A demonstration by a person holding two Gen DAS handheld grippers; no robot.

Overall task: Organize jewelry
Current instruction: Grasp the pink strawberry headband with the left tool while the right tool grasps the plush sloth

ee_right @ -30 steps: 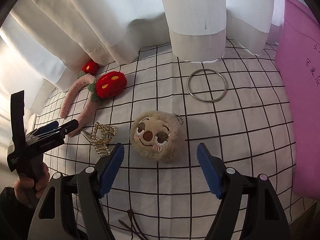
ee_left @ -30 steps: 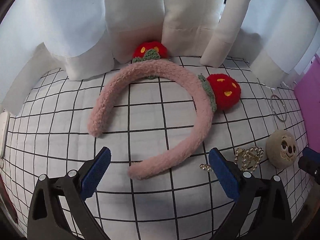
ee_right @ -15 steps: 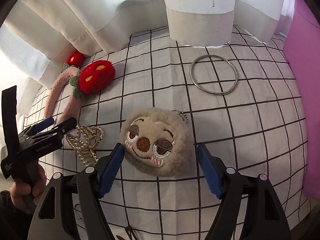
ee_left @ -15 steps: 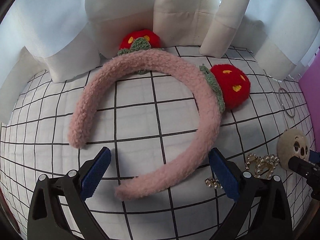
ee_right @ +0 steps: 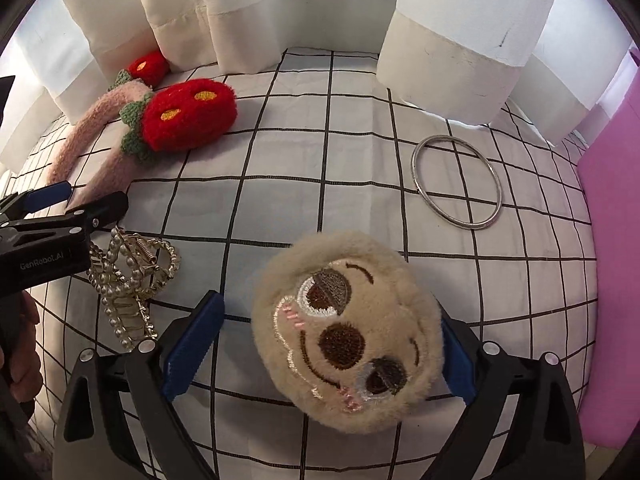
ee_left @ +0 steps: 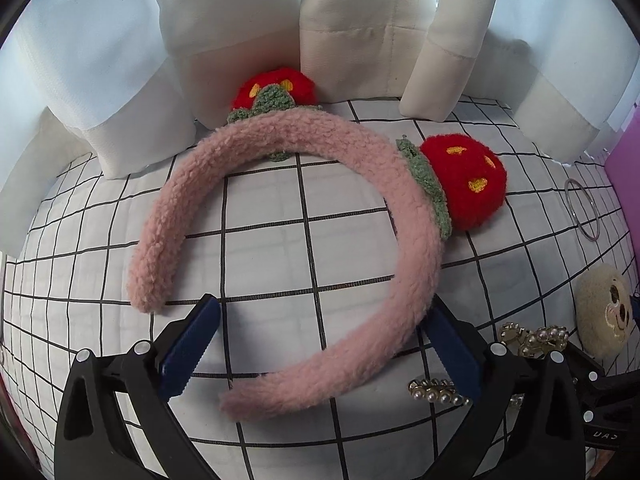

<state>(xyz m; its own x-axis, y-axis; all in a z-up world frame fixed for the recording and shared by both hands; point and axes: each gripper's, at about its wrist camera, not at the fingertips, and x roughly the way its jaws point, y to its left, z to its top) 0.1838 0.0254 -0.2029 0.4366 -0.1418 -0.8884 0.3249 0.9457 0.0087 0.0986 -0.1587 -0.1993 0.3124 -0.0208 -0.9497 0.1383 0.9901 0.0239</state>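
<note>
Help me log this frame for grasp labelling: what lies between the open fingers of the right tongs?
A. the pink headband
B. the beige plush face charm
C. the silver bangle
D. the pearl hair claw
B: in the right wrist view the beige plush face charm sits between the spread blue pads of the right tongs, while the silver bangle lies farther off on the grid cloth.

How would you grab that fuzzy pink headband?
Grip the pink headband across its nearer leg, coming from above and in front. That stretch is narrow and bare, and already lies between the open fingers of the left hand-held gripper, clear of the bulky strawberries.
</note>
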